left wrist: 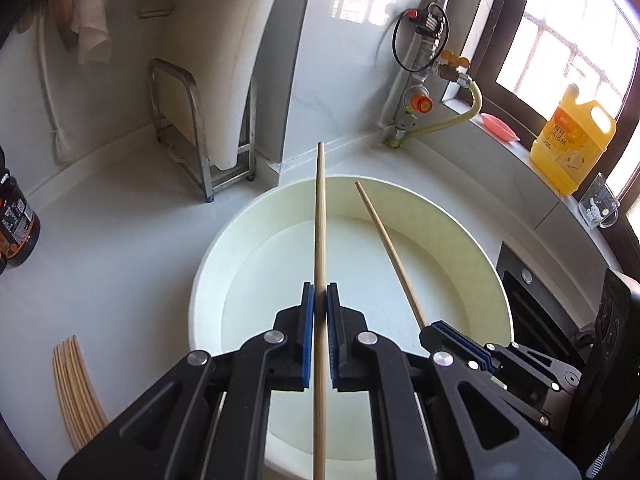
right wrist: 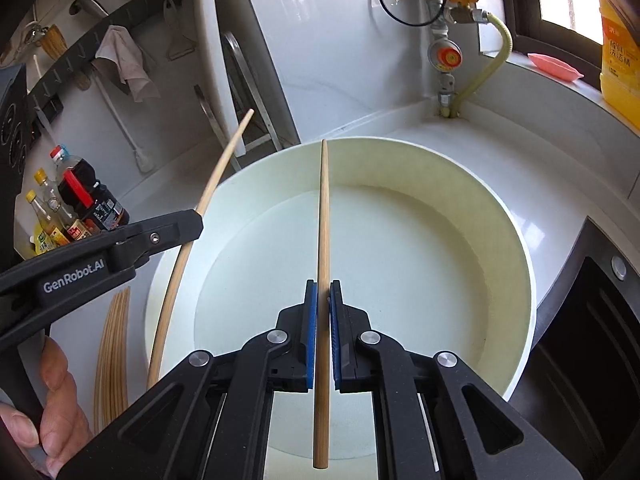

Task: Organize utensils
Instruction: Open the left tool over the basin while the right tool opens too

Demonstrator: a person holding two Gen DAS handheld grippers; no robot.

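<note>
My left gripper (left wrist: 320,292) is shut on a wooden chopstick (left wrist: 320,208) that points forward over a large pale basin (left wrist: 208,264). My right gripper (right wrist: 323,292) is shut on a second chopstick (right wrist: 323,208) above the same basin (right wrist: 516,240). Each gripper shows in the other's view: the right one (left wrist: 448,336) with its chopstick (left wrist: 384,236), the left one (right wrist: 192,220) with its chopstick (right wrist: 216,172). A bundle of several more chopsticks (left wrist: 74,388) lies on the white counter left of the basin, also in the right wrist view (right wrist: 112,352).
A metal rack (left wrist: 188,136) holding a white board stands at the back. Sauce bottles (right wrist: 76,208) stand at the left. A yellow detergent jug (left wrist: 572,140), a pink dish (left wrist: 500,126) and a glass mug (left wrist: 598,204) sit on the window sill. A black stove (right wrist: 592,320) is at the right.
</note>
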